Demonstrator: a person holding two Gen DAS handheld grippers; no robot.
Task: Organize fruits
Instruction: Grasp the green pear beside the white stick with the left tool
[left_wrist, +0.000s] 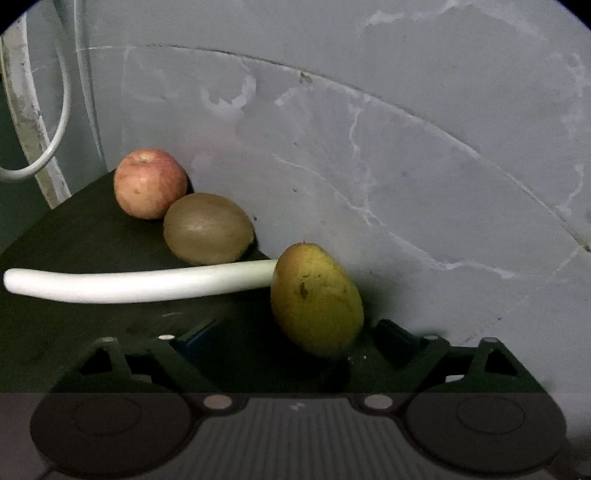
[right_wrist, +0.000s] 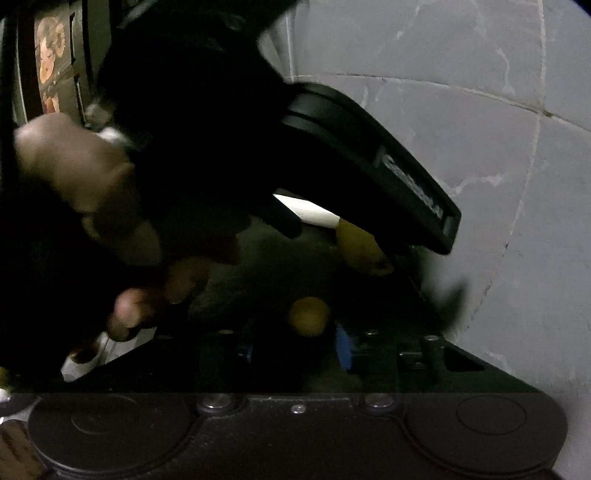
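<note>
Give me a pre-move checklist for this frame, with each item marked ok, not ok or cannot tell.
1. Left gripper open around the mango: ok, one finger on each side.
2. Fingers touching the mango: cannot tell.
3. Mango free of neighbours: not ok, the white stalk ends against it.
4. Kiwi and apple out of the way: ok, they sit farther back, touching each other.
5. Right gripper state: cannot tell, too dark.
6. Round yellow fruit ahead of the right gripper, untouched: ok.
</note>
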